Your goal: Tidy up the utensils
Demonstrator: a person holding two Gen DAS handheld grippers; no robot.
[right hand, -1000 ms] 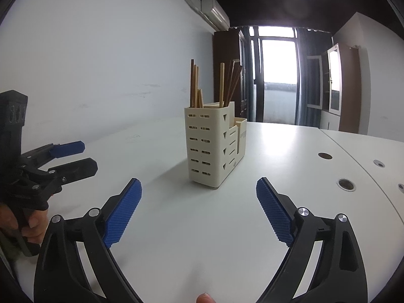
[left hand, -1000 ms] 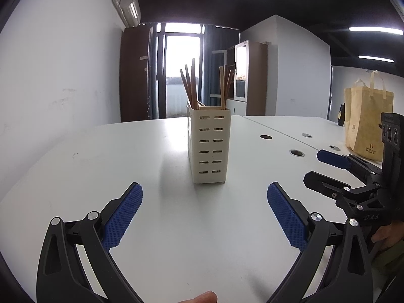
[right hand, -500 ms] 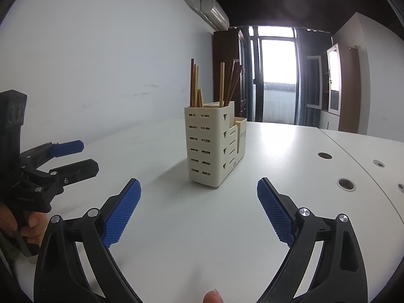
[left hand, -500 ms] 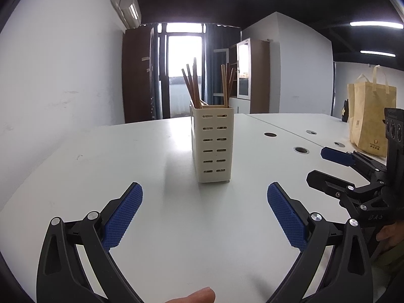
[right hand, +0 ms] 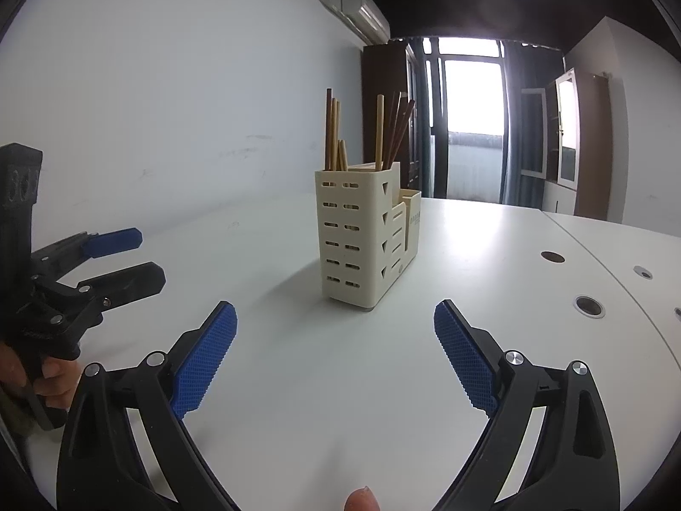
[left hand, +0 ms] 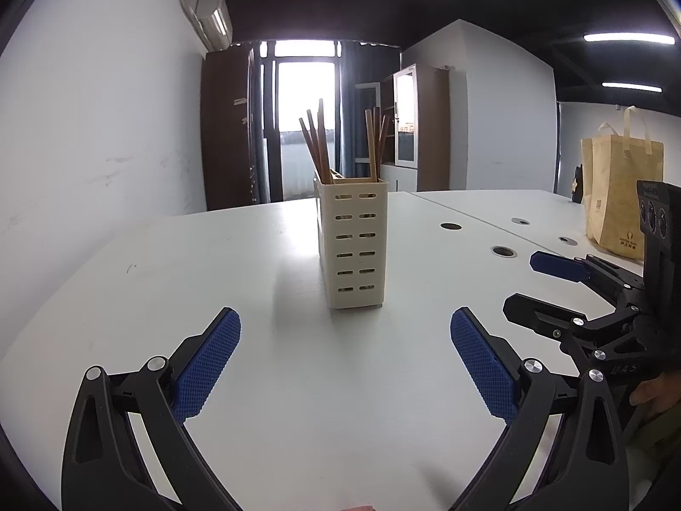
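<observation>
Tilting upward over the last second, the left tongs [left hand: 345, 357] now see the holder lower in their view, while the right tongs [right hand: 335, 351] have scarcely shifted. Both tongs gape wide and hold nothing, blue pads well apart above the white bench [left hand: 213, 264]. Straight ahead at 12 o'clock stands the cream slotted utensil holder [left hand: 352, 242], upright on the bench, with wooden chopsticks [left hand: 317, 144] rising from it. Small print on the holder's lower side is too small to read. From the left view, a tan tote bag [left hand: 617, 200] sits at 2 o'clock; its printed logo is illegible. Round cable holes dot the bench. A wall air conditioner [right hand: 366, 12], a bright window and brown cabinets lie beyond.
</observation>
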